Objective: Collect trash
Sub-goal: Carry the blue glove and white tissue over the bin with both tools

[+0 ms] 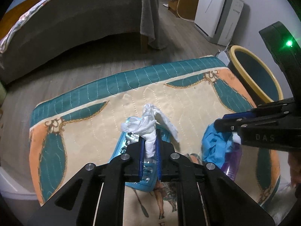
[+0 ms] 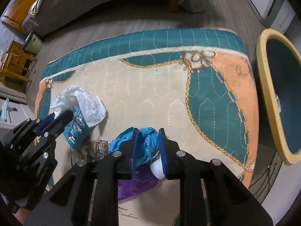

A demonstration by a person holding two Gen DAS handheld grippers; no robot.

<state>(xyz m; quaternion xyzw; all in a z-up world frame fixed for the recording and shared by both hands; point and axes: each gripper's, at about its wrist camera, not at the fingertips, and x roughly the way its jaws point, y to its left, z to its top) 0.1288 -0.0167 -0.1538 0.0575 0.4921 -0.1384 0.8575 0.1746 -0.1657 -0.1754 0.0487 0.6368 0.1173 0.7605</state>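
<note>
My left gripper [image 1: 150, 141] is shut on a crumpled white tissue [image 1: 148, 121], held above a blue blister pack [image 1: 131, 146] on the quilted mat [image 1: 188, 101]. My right gripper [image 2: 148, 141] is shut on a crumpled blue glove [image 2: 146, 143], over a purple bottle with a white cap [image 2: 137, 186]. In the right wrist view the tissue [image 2: 86, 103] and blister pack [image 2: 77, 130] lie at the left under the left gripper [image 2: 56, 118]. The right gripper [image 1: 225, 122] and blue glove [image 1: 216, 145] show at the right of the left wrist view.
A dark bin with a yellow rim [image 1: 257, 75] stands at the mat's right edge, also in the right wrist view [image 2: 270, 101]. A bed with a grey cover [image 1: 75, 22] is beyond the mat. A white appliance [image 1: 218, 9] stands by the wall. Wooden furniture [image 2: 13, 66] is far left.
</note>
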